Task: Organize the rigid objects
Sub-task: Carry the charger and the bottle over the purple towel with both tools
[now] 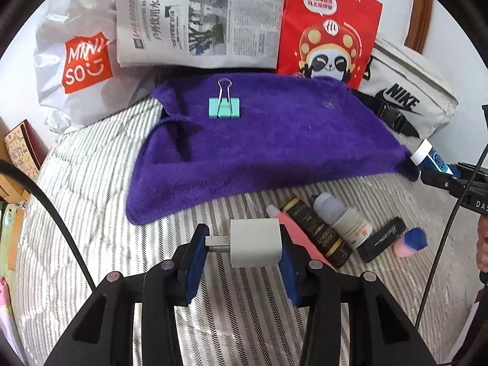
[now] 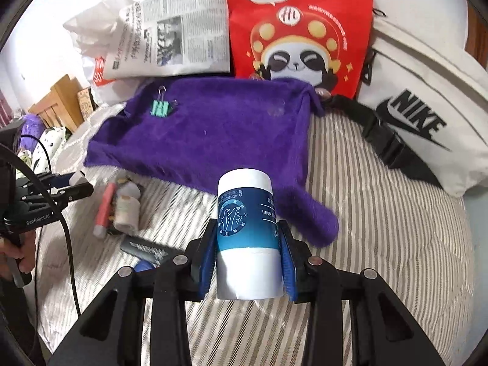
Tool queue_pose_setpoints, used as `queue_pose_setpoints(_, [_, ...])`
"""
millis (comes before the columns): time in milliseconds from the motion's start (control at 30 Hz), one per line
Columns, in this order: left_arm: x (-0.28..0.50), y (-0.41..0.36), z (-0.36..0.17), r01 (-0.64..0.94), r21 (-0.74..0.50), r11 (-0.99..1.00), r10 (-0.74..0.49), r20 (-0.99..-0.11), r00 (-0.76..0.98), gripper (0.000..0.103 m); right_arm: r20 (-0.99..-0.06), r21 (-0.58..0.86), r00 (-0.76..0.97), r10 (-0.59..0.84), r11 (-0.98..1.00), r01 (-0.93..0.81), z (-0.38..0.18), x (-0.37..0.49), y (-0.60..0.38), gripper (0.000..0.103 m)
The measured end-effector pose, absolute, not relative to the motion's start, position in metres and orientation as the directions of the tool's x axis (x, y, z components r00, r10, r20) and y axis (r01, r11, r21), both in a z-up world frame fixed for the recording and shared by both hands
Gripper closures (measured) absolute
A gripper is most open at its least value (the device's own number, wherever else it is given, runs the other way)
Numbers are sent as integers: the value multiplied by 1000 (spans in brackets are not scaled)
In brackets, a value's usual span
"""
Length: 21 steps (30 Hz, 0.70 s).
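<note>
The left gripper (image 1: 241,248) holds a small white plug charger (image 1: 255,243) between its blue pads (image 1: 195,259). One pad pushes on the metal prongs and the other pushes on the flat white end, so the jaws are partly closed and tight on it. The charger hangs above the striped bed cover (image 1: 91,213), just in front of the purple towel (image 1: 259,140).

The right gripper (image 2: 247,250) holds a white and blue balm tube (image 2: 245,231) standing upright. Its pads (image 2: 286,262) press on both sides of the tube (the jaws are only a little way apart), and the tube is up off the bed near a corner of the towel.

A green binder clip (image 1: 224,107) lies on the far left part of the towel. Beside the towel's near edge a little pile lies on the bed cover: a pink tube (image 1: 292,231), a black and gold tube (image 1: 320,231), a small white bottle (image 1: 344,219), a flat black thing (image 1: 382,239) and a pink and blue thing (image 1: 411,242).

Behind the towel stand a newspaper (image 1: 201,18), a red panda bag (image 1: 332,27), a white Miniso bag (image 1: 76,61) and a white Nike bag (image 1: 408,97)
</note>
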<state>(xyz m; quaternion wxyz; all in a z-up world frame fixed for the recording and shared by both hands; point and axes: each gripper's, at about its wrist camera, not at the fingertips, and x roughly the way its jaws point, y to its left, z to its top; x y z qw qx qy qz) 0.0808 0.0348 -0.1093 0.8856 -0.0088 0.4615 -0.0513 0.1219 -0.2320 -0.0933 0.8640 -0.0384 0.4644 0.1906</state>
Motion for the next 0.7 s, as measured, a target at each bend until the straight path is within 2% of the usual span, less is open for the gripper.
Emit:
queue_pose_setpoints(433, [130, 54, -65, 72, -100, 992, -123, -796, 593, 62, -755, 154, 540, 371, 902, -403, -38, 192, -205, 66])
queue_pose_setpoints(700, [190, 45, -50, 104, -100, 990, -142, -799, 584, 62, -765, 180, 533, 362, 914, -363, -39, 247, -192, 66])
